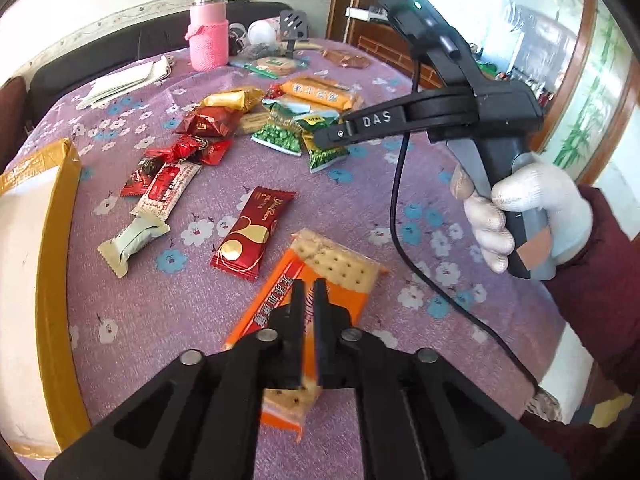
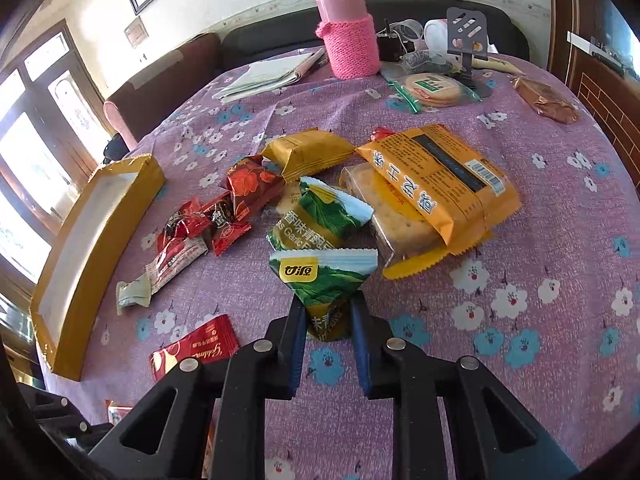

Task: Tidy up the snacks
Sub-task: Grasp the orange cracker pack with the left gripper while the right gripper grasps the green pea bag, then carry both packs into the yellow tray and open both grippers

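Note:
My left gripper [image 1: 308,292] is shut on an orange cracker packet [image 1: 340,272] and holds it over the purple flowered tablecloth [image 1: 360,208]. My right gripper [image 2: 326,308] is shut on a green pea snack packet [image 2: 324,280], lifted a little above the table; in the left wrist view this gripper [image 1: 320,138] sits over the green packets [image 1: 280,128]. A second green pea packet [image 2: 316,216] lies just beyond it. A yellow-rimmed box [image 2: 92,240] stands at the left, also in the left wrist view [image 1: 52,280].
Loose snacks lie mid-table: red candies [image 2: 208,220], a gold packet [image 2: 308,152], an orange cracker bag [image 2: 440,184], a dark red wafer packet [image 1: 248,232], a grey packet [image 1: 132,244]. A pink-sleeved flask [image 2: 348,36], papers [image 2: 268,76] and round biscuits [image 2: 432,90] stand at the back.

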A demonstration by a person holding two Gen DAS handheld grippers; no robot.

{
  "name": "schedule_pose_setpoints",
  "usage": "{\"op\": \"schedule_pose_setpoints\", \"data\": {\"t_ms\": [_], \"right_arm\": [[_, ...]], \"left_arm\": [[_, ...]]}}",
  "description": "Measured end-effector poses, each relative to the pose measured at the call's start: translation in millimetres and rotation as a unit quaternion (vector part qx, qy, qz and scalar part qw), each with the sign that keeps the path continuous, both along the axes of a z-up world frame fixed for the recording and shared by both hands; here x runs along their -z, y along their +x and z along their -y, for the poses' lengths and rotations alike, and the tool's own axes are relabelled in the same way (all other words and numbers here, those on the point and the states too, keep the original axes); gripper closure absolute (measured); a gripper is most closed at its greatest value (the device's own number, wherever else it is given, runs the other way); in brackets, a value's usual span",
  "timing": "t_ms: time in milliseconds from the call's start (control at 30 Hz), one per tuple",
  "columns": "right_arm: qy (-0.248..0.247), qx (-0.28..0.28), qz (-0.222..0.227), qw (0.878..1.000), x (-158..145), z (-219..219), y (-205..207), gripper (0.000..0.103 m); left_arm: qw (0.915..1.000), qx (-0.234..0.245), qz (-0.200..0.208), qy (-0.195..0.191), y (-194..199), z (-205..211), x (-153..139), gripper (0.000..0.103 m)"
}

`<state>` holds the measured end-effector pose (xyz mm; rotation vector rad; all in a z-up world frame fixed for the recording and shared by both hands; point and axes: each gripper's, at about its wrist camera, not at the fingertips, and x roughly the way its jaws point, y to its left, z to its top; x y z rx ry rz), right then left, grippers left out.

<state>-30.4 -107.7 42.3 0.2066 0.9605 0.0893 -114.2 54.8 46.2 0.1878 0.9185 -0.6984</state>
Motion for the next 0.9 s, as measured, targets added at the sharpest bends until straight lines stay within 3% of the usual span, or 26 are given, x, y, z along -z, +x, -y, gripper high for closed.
{"op": "schedule_pose_setpoints", "data": {"t_ms": [67,100,133,233,400,500,533,733,900], "right_arm": [[0.011,-0.001,0.000,1.000,-2,2,-6,0.081],[0.012,-0.001,0.002,1.000,-3,3,-8,0.082],[0.016,0.000,0.003,1.000,-4,4,-11,0.082],[0.031,0.001,0.006,1.000,-9,6,-19,0.082],[0.044,-0.003,0.014,0.999,-19,7,-29,0.082],[0.053,-0.008,0.022,0.998,-29,6,-35,0.082],[0.056,-0.014,0.026,0.998,-34,4,-38,0.082],[0.066,-0.054,0.052,0.995,-62,-18,-53,0.082],[0.102,-0.102,0.062,0.988,-84,-49,-52,0.082]], "left_arm": [[0.9999,0.014,0.010,0.001,-1,-2,-4,0.059],[0.9994,0.021,0.023,0.012,-2,-1,-5,0.030],[0.9985,0.033,0.035,0.026,-2,2,-5,0.020],[0.9930,0.064,0.064,0.075,-1,12,1,0.020],[0.9854,0.100,0.041,0.131,-2,37,30,0.022],[0.9925,0.078,0.017,0.092,2,30,26,0.044],[0.9939,0.067,0.012,0.086,4,27,25,0.047],[0.9996,-0.008,0.006,0.026,4,-13,5,0.048],[0.9953,-0.090,0.029,-0.025,11,-75,-41,0.048]]}}
